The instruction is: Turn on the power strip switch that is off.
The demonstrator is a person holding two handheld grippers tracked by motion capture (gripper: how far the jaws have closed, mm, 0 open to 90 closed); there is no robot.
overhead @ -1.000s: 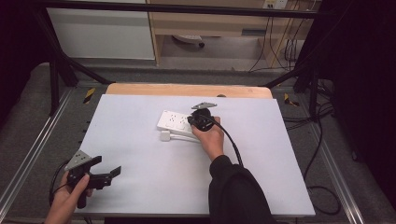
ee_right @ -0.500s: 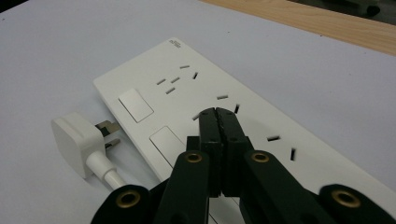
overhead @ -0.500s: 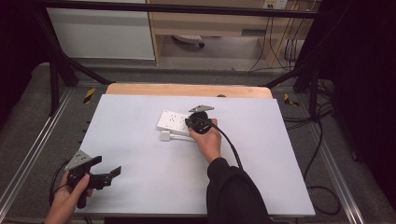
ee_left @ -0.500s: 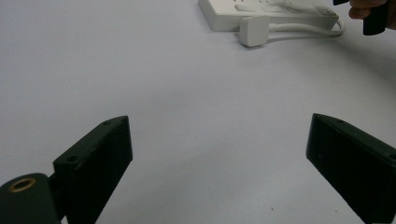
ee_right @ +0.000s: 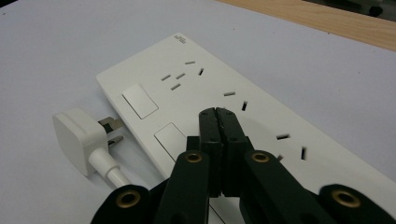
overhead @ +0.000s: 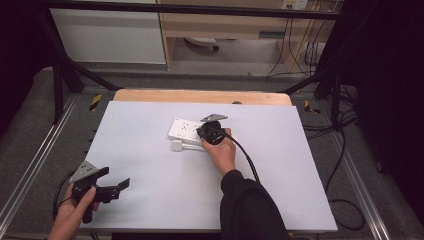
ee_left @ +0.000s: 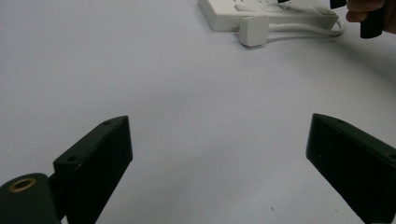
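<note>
White plastic strip [ee_right: 224, 107], rigid, light, slick (take by long edges); right tool [ee_right: 219, 114] closed empty above, left tool [ee_left: 219, 154] wide.

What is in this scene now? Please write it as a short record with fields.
surface: white table
main object: white rectangular plastic power strip, lying flat
beside it: white square plug on a white cable, unplugged, prongs toward the strip
right gripper: fingers shut, empty, over the strip's top face
left gripper: fingers open, empty, near table's front left corner
</note>
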